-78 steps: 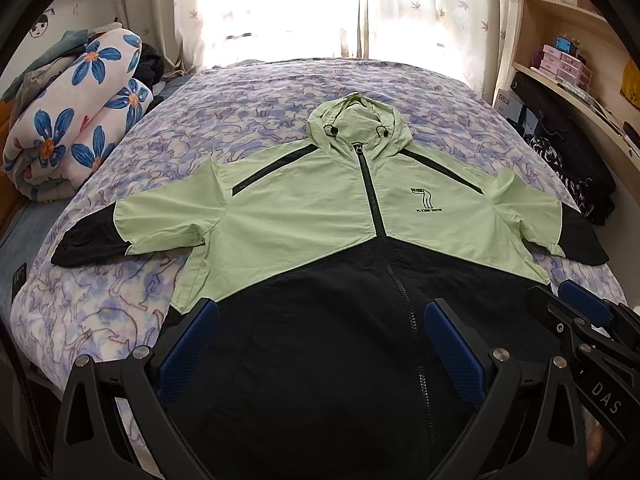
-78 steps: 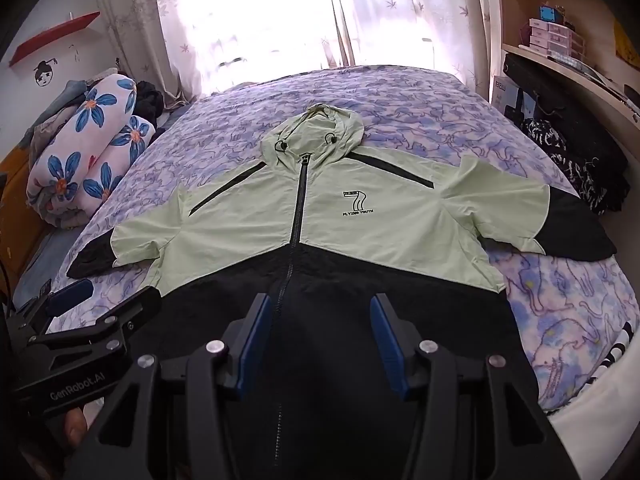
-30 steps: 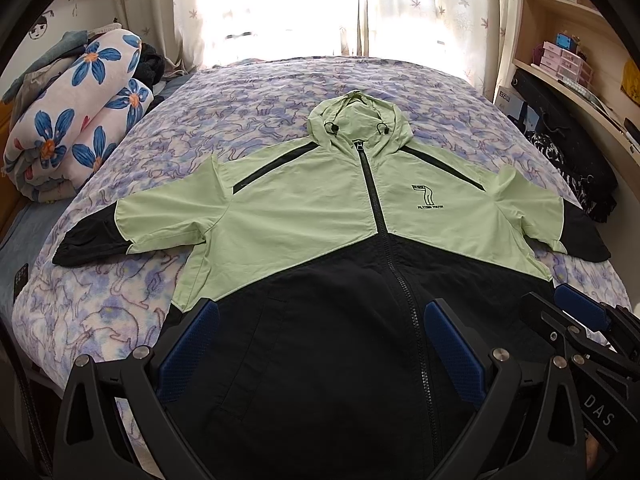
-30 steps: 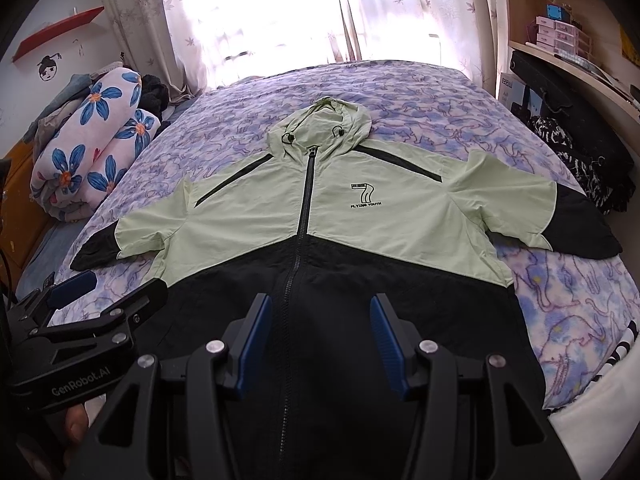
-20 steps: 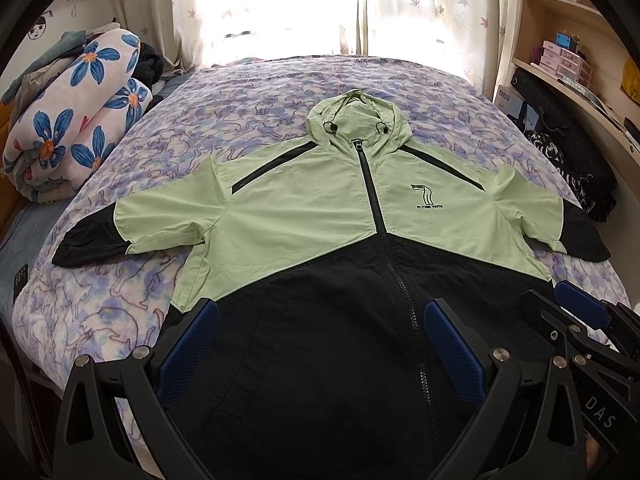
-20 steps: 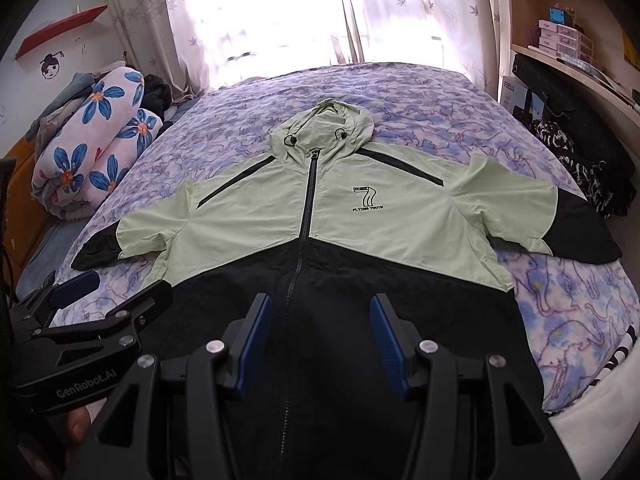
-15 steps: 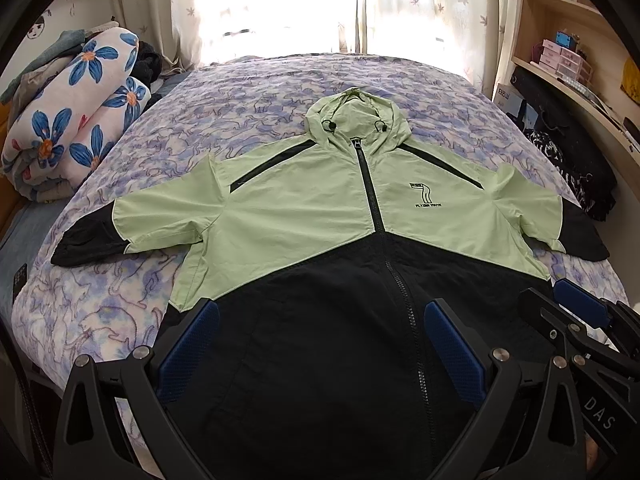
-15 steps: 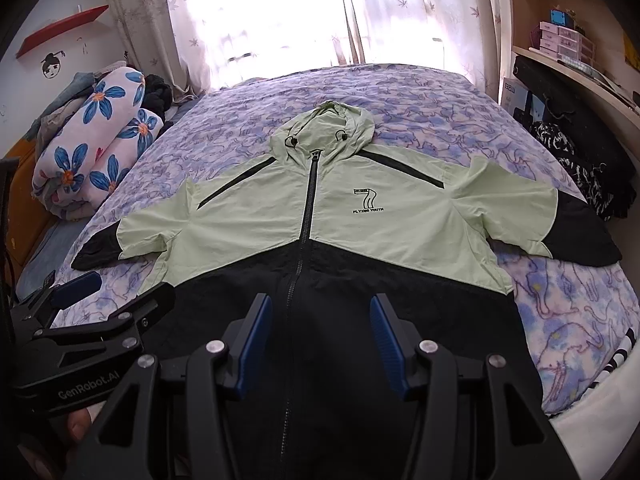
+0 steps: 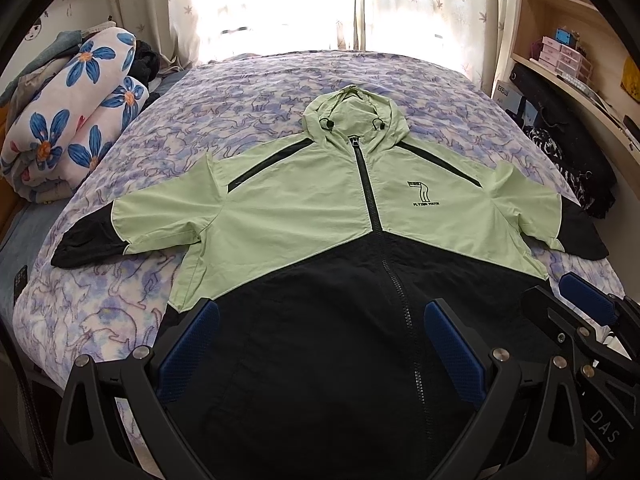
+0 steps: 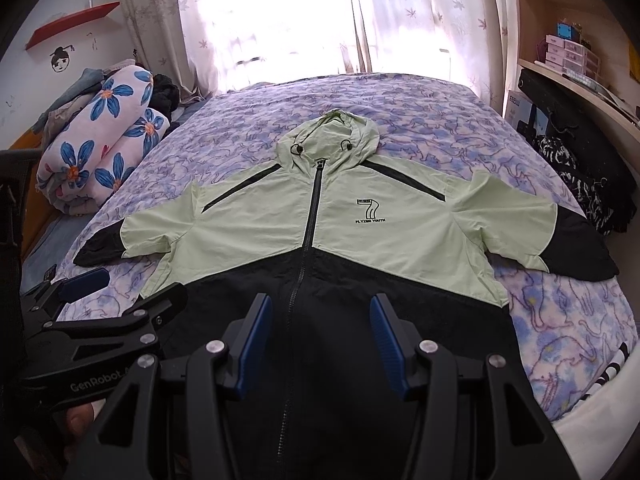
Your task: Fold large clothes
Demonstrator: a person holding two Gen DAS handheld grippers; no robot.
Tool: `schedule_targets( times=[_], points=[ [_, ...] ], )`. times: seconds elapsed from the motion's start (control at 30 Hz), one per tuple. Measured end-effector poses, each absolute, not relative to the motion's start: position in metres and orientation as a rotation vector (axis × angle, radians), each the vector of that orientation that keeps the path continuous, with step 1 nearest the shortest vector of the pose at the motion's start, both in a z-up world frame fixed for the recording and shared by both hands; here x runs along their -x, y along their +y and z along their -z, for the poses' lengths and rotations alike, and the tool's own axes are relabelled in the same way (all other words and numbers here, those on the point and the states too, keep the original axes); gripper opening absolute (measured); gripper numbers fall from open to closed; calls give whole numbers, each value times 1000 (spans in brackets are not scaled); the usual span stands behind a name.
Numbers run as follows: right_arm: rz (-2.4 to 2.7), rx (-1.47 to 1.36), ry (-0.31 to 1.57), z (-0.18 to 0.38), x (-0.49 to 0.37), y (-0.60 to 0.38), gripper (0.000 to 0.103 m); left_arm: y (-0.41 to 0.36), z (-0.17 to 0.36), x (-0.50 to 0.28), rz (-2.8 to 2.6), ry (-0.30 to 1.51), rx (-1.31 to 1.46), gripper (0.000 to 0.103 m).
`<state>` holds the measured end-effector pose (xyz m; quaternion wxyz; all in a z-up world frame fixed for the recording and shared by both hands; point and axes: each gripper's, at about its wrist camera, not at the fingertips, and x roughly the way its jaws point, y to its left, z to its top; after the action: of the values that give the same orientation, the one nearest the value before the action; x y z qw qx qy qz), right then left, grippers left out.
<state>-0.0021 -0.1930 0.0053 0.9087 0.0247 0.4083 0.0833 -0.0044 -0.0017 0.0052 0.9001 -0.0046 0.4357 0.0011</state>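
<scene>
A hooded zip jacket (image 9: 304, 216), pale green above and black below, lies spread face up on the purple-patterned bed (image 9: 260, 92), hood (image 9: 352, 116) toward the window and both short sleeves out to the sides. My left gripper (image 9: 320, 312) hovers open over the black lower front, nothing between its blue pads (image 9: 188, 344). In the right wrist view the same jacket (image 10: 384, 224) fills the middle, and my right gripper (image 10: 320, 304) hangs open over the zip near the hem. Each gripper shows at the edge of the other's view: the right gripper (image 9: 552, 288), the left gripper (image 10: 140, 284).
A rolled quilt with blue flowers (image 9: 72, 120) lies on the bed's left side. Wooden shelves with small boxes (image 9: 564, 56) and dark bags (image 9: 568, 160) stand along the right. Curtains (image 10: 280, 12) cover the window behind. A thumb (image 10: 80, 420) grips the left tool.
The right wrist view has drifted slightly since the earliest frame. The jacket lies as before and both grippers' jaws stand as wide as they did.
</scene>
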Motion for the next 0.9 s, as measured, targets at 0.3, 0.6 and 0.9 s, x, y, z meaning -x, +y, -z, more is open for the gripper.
schedule_targets(
  times=[0.3, 0.6, 0.9],
  points=[
    [-143, -37, 826, -13, 4, -197, 52, -18, -17, 8, -13, 861, -78, 102],
    [-128, -42, 819, -16, 7, -204, 52, -24, -26, 9, 6, 846, -87, 102],
    [-87, 10, 792, -34, 6, -221, 52, -38, -45, -4, 119, 817, -40, 102]
  ],
)
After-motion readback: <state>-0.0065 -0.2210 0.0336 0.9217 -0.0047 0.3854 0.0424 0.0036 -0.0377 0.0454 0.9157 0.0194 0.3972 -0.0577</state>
